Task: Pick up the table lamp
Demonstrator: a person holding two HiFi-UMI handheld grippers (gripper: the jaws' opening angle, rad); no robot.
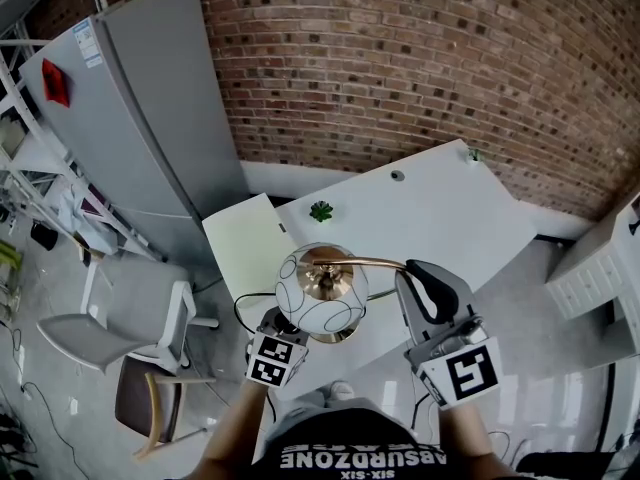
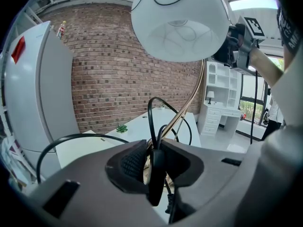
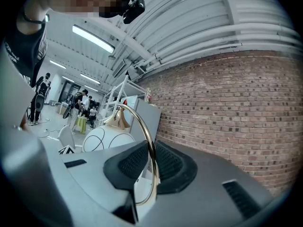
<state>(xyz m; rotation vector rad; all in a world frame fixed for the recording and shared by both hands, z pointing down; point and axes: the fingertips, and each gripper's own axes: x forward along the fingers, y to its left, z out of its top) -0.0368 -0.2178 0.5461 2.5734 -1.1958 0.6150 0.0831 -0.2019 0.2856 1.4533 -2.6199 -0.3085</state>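
The table lamp has a white globe shade (image 1: pixel 318 290) with black line loops and a thin curved gold arm (image 1: pixel 370 263). It hangs in the air above the white table (image 1: pixel 440 218). My right gripper (image 1: pixel 432 290) is shut on the gold arm (image 3: pixel 150 141), with the shade (image 3: pixel 111 140) beyond it at the left. My left gripper (image 1: pixel 283 322) sits under the shade, shut on the lamp's gold stem and black cord (image 2: pixel 155 167). In the left gripper view the shade (image 2: pixel 180 22) hangs overhead and the right gripper (image 2: pixel 236 44) shows at the upper right.
A small green plant (image 1: pixel 321 210) lies on the table. A cream panel (image 1: pixel 245 246) adjoins the table's left end. A grey fridge (image 1: pixel 150 118) stands by the brick wall, with a chair (image 1: pixel 110 330) in front of it. White drawers (image 1: pixel 600 266) stand at the right.
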